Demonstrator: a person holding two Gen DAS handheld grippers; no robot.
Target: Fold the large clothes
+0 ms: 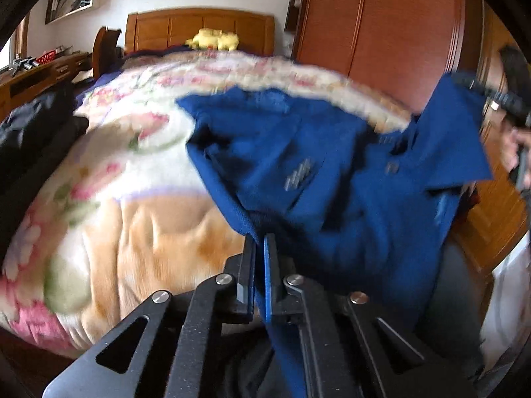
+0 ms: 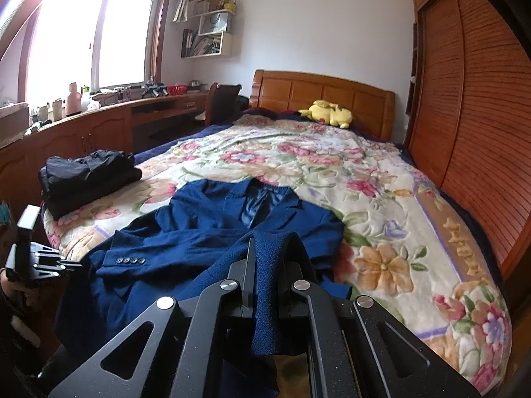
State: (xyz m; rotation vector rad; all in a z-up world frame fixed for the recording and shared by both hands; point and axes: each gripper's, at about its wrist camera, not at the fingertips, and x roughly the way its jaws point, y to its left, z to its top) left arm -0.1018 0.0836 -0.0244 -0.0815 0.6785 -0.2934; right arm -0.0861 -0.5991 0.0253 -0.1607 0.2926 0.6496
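The blue jacket (image 2: 232, 232) lies front-up on the floral blanket (image 2: 381, 205) near the foot edge of the bed, collar toward the headboard (image 2: 325, 99), its hem hanging off that edge toward the person. The right tool (image 2: 270, 248) is closed tight on a bunched fold of the jacket's lower front, cloth running down between its fingers; the left tool (image 1: 260, 242) is likewise pinched on a blue edge of the garment. One likely trouble is that both grips look narrow, so a quick lift could let the heavy cloth slide out of one tool and leave the fold skewed. Another is the buttoned sleeve (image 2: 139, 258) lying crosswise over the front: if it is carried along with the hem, it may bunch inside the fold. The folded dark clothes (image 2: 89, 179) near the left edge of the bed could be nudged if the jacket swings that way. The right wrist view shows the whole layout, the lapels and the yellow plush toy (image 2: 328, 112) by the headboard; the left wrist view is blurred, but shows the jacket raised off the blanket near the right tool, which is seen there at the frame's right edge.
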